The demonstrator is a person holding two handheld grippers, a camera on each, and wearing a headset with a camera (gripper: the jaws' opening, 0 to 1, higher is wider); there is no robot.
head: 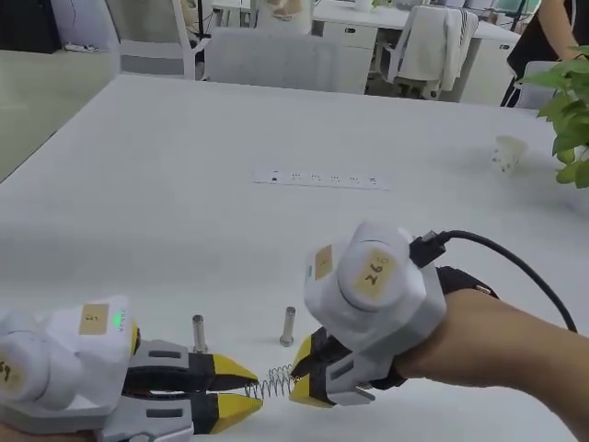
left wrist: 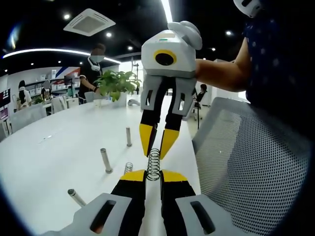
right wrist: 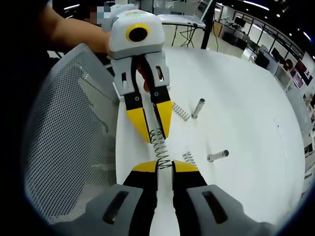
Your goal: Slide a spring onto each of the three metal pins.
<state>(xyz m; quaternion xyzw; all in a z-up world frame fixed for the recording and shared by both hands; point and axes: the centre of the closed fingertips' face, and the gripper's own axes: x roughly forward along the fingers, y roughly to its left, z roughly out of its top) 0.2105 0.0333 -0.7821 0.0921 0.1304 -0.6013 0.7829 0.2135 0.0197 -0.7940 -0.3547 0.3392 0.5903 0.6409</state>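
Two white-and-grey handheld grippers with yellow-tipped jaws meet tip to tip over a white table (head: 184, 212), well on the person's side of a white power strip (head: 322, 178) set flat in the tabletop. Between them hangs a short coiled steel spring (head: 270, 380), stretched level between the two.

The left gripper (head: 250, 391) has its jaws clenched on one end of this spring. In the left gripper view that end sits pinched between the two yellow tips. The right gripper (head: 296, 373) is clamped on the other end. In the right gripper view the coil rises from its closed tips to the opposite jaws.

Two small upright steel pins (head: 198, 331) (head: 288, 325) stand between the power strip and the held spring, much nearer the spring. In the left gripper view a third steel pin (left wrist: 76, 197) shows as well, and all three are bare.

On the same near side of the strip, two loose steel springs (right wrist: 180, 111) (right wrist: 189, 158) lie on the table beside the pins.

A grey mesh chair back (left wrist: 246, 162) stands at the table's edge nearest the person. A white paper cup (head: 506, 154) sits far right of the power strip, with a green leafy plant (head: 571, 110) farther right still.
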